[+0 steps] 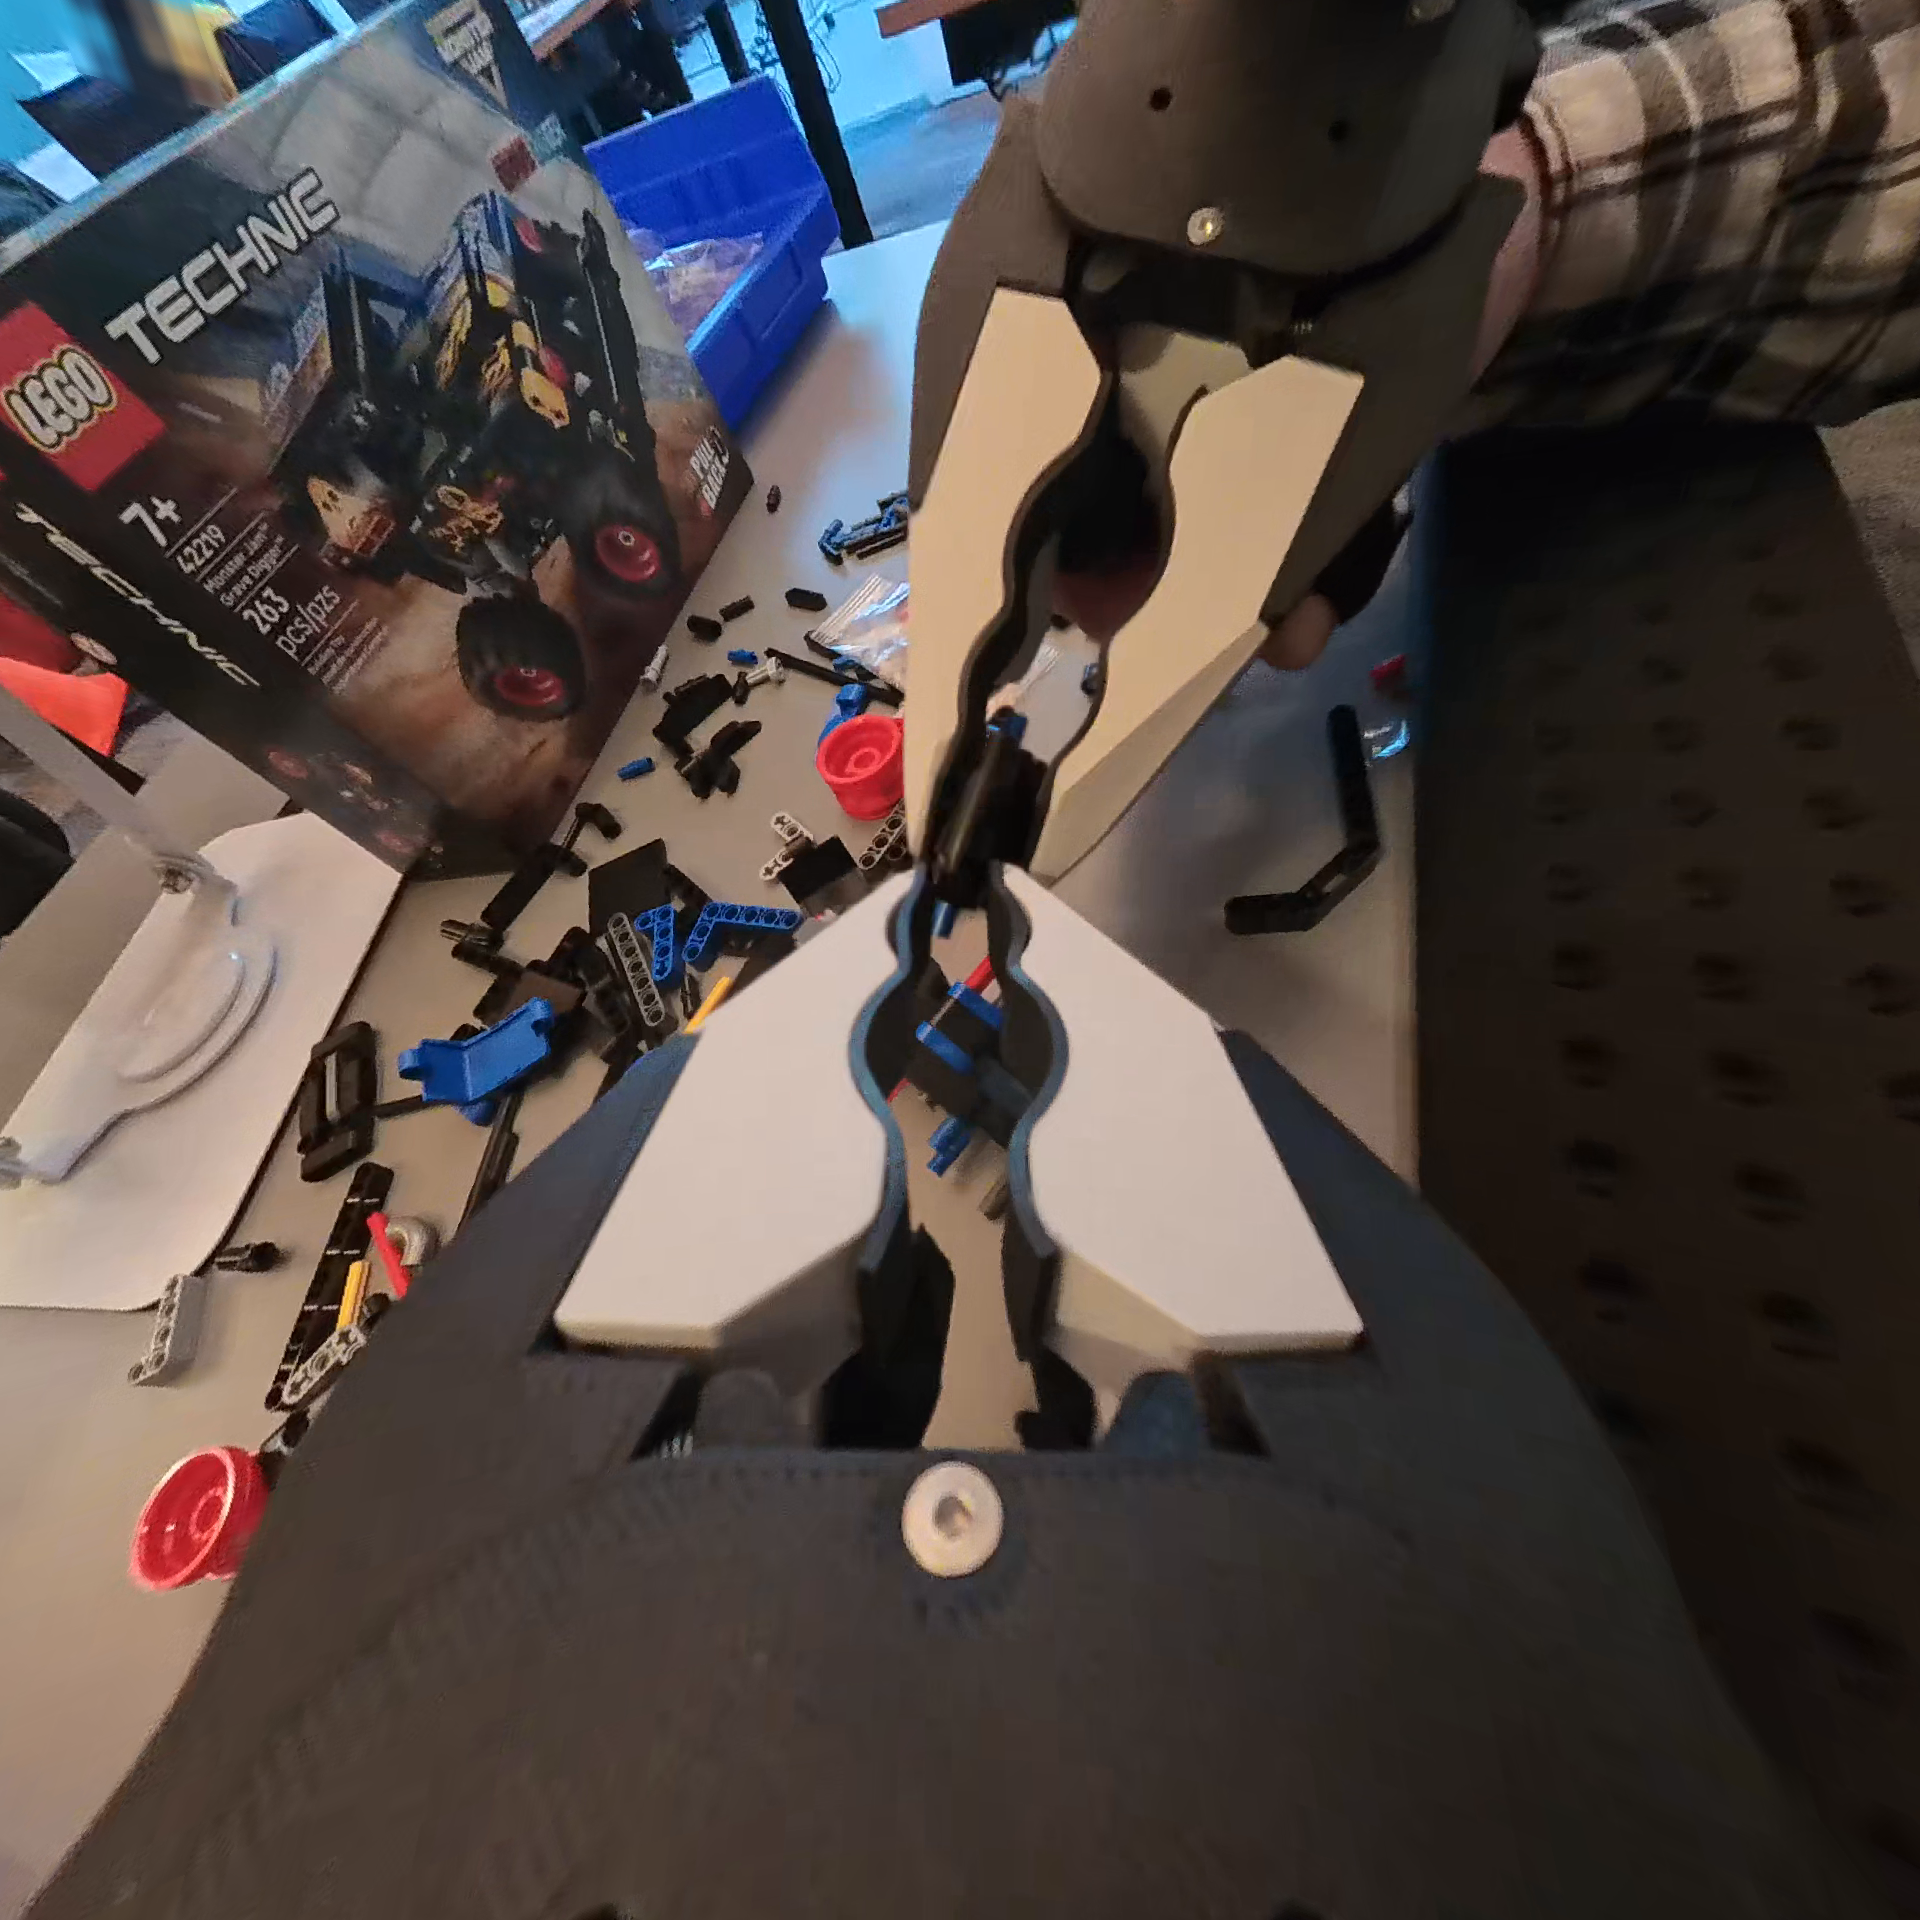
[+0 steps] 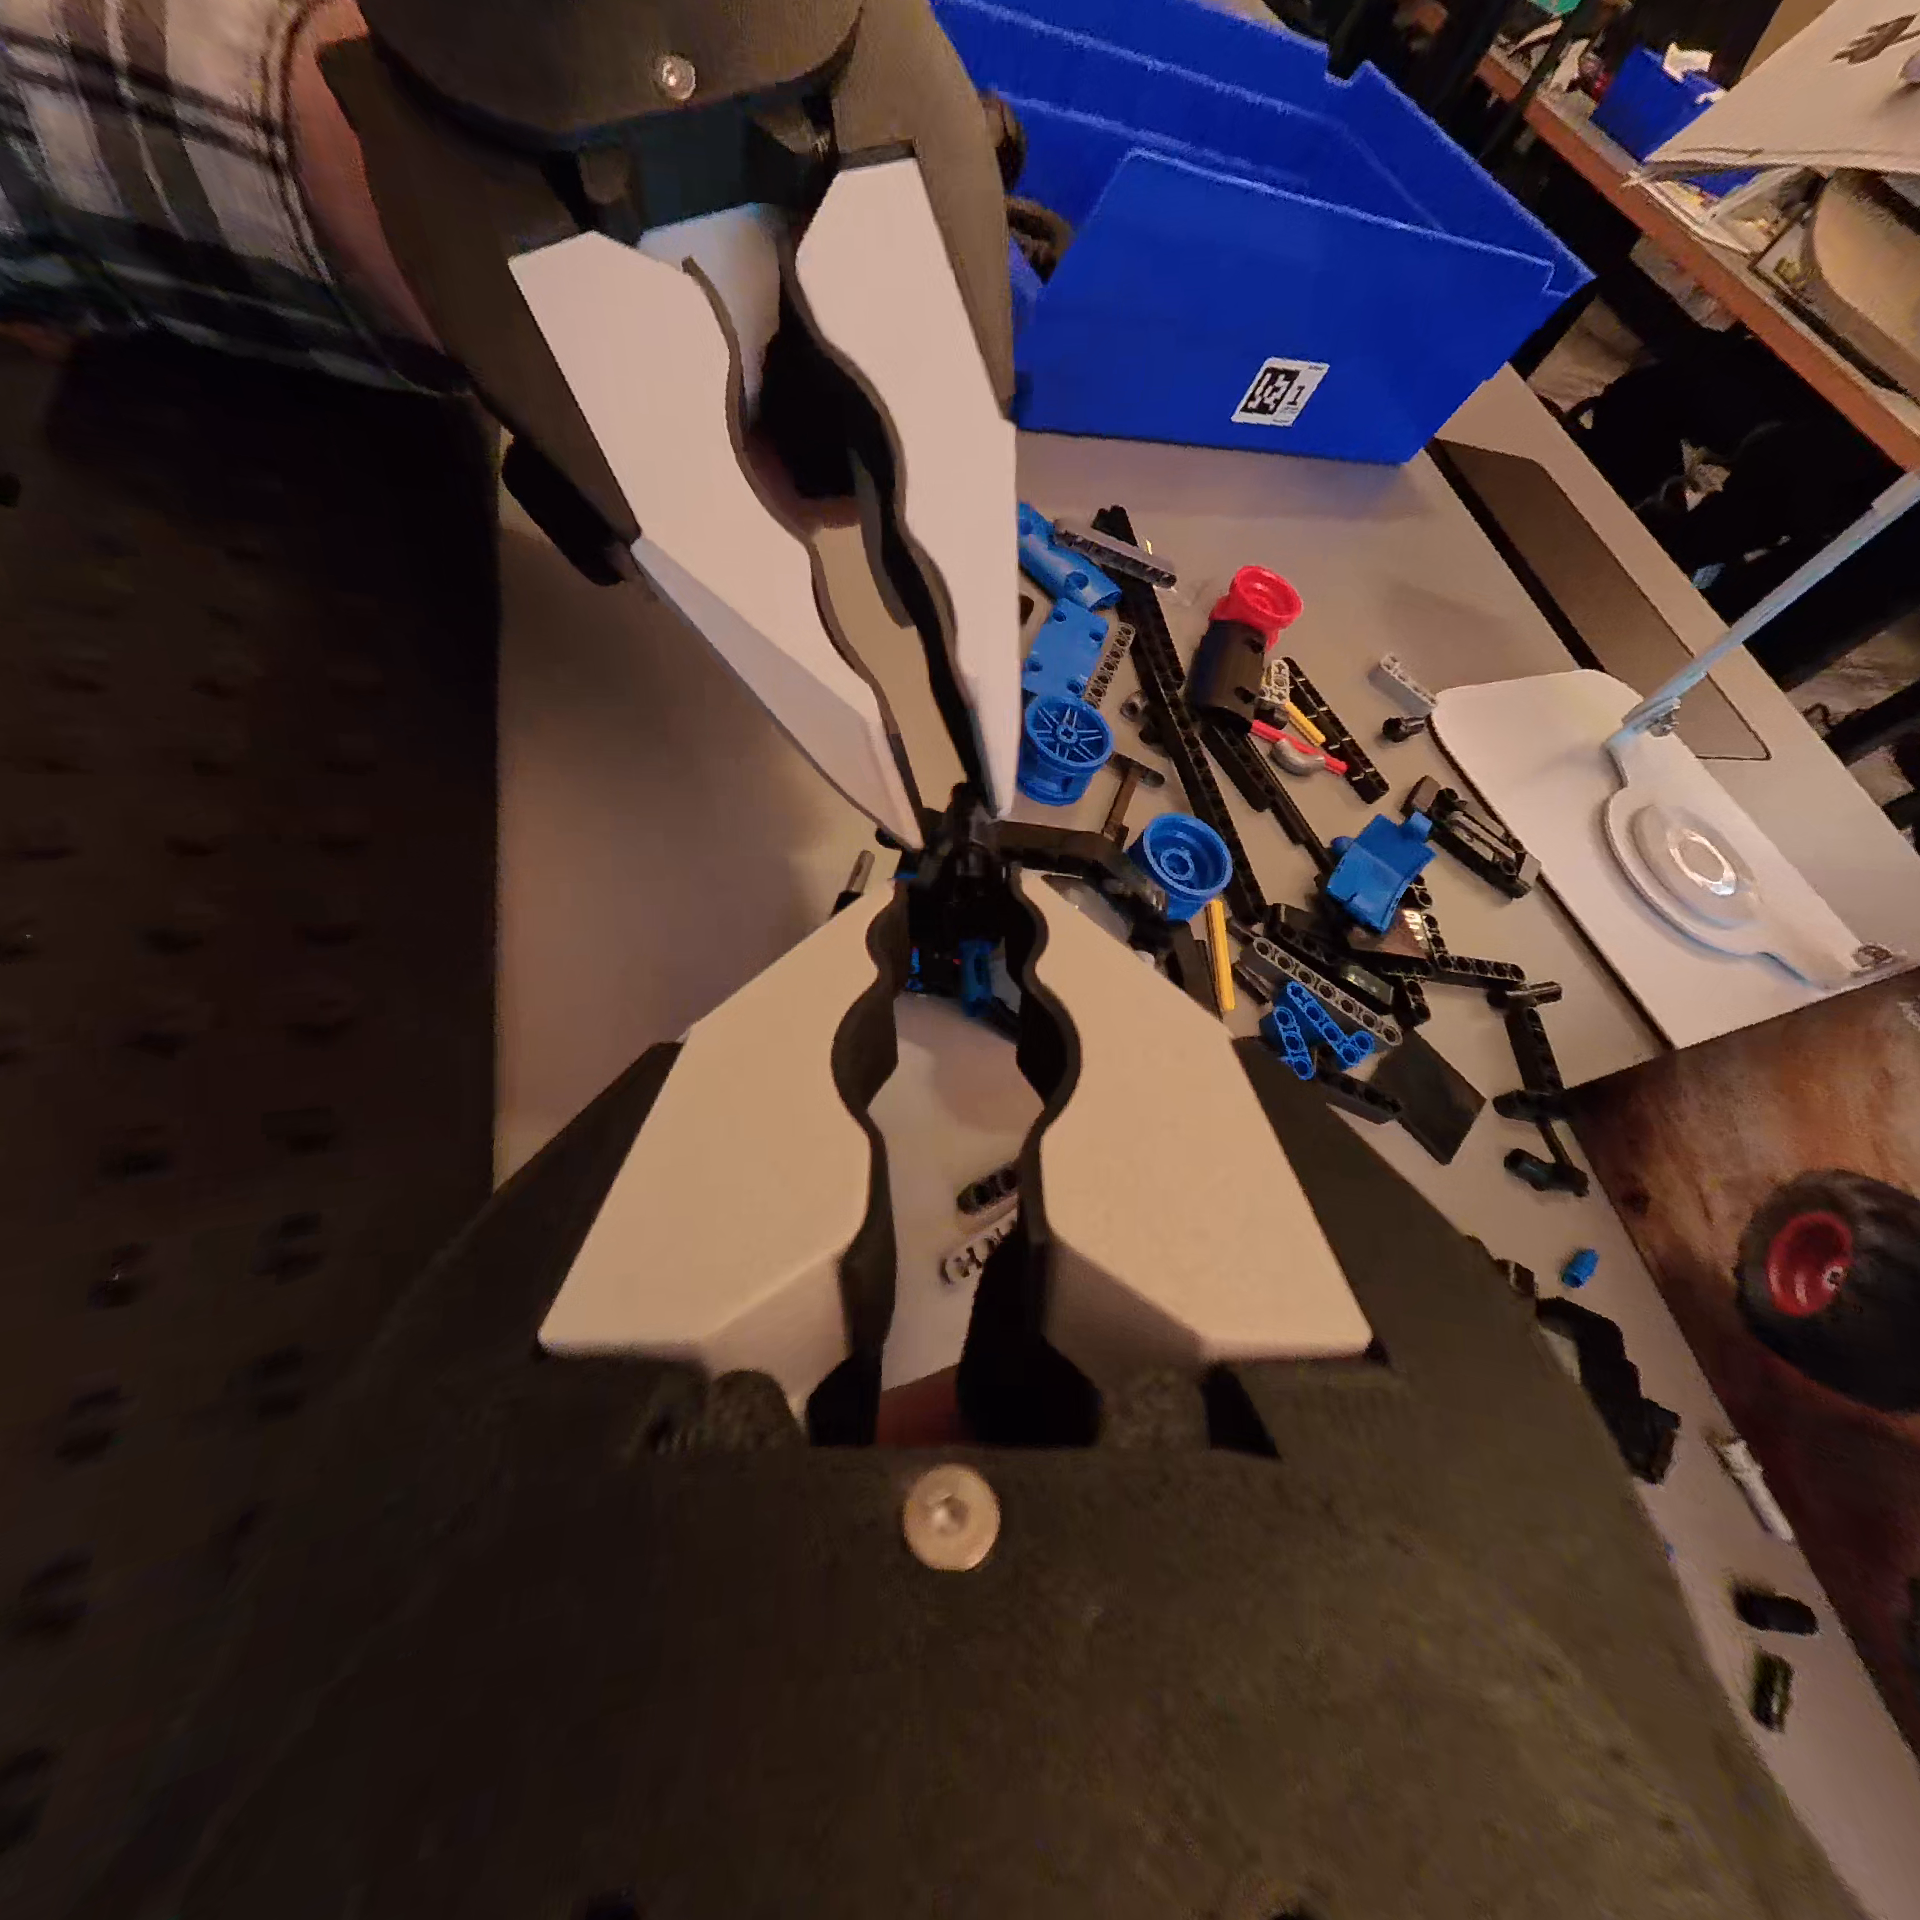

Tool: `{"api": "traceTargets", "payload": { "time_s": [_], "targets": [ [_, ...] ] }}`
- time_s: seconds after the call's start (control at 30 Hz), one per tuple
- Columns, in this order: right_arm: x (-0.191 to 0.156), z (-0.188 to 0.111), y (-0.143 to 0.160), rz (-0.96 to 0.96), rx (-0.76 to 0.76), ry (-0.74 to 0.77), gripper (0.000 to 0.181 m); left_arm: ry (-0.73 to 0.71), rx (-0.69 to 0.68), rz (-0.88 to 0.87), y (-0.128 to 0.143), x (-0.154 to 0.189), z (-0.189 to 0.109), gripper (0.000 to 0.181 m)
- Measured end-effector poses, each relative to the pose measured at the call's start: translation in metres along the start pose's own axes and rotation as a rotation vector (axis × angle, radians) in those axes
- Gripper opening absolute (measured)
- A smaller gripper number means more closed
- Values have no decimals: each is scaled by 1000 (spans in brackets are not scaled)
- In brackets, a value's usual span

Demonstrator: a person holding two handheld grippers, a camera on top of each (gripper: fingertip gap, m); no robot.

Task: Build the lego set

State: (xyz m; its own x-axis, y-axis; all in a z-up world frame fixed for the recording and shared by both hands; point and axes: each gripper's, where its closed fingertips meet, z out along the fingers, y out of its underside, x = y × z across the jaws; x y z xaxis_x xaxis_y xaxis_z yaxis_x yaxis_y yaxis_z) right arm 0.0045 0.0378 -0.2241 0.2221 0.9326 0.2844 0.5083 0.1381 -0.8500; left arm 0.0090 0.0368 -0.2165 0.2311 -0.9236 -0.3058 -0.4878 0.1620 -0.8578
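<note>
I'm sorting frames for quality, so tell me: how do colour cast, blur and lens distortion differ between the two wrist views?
Left wrist view: cool bluish cast; the left tongs look slightly smeared, the red plastic wheel hub at the edge blurs, and the printed cardboard set box bows from wide-angle distortion. Right wrist view: warm orange cast and dimmer; the right tongs are sharper, while the blue plastic bins curve and the small parts at the lower right smear.

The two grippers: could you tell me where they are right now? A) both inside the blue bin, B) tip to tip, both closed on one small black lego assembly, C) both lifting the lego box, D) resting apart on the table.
B: the left gripper and right gripper meet tip to tip, both pinching the black lego assembly above the table.
</note>
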Motion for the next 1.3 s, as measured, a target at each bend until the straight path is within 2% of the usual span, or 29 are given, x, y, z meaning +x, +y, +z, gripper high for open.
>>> {"api": "traceTargets", "payload": {
  "time_s": [0.1,0.23,0.4,0.6,0.7,0.77,0.8,0.97,1.07,1.3],
  "targets": [
    [0,-2,-2,39,7,-13,23,-35,-18,80,0,1,0,2],
    [0,-2,2,35,-3,-3,17,-24,-34,111,2,5,3,1],
    [2,-9,5,-59,-35,16,17,-43,-90,218,2,3,1,1],
    [-1,-3,11,-155,-113,18,14,-5,-178,302,8,4,2,2],
    [6,-2,9,-87,-75,51,14,-41,-181,276,7,-5,0,6],
    [10,-2,8,18,-42,62,13,-60,-201,207,12,-15,-3,35],
    [12,-1,10,57,-39,70,13,-34,-219,157,20,-17,-4,38],
    [12,9,20,167,-47,71,14,87,-216,-3,41,-8,2,41],
    [11,13,18,225,-21,51,13,108,-210,-19,46,-5,5,36],
    [12,17,22,195,-38,60,13,114,-187,-37,48,-4,7,29]
  ]
}}
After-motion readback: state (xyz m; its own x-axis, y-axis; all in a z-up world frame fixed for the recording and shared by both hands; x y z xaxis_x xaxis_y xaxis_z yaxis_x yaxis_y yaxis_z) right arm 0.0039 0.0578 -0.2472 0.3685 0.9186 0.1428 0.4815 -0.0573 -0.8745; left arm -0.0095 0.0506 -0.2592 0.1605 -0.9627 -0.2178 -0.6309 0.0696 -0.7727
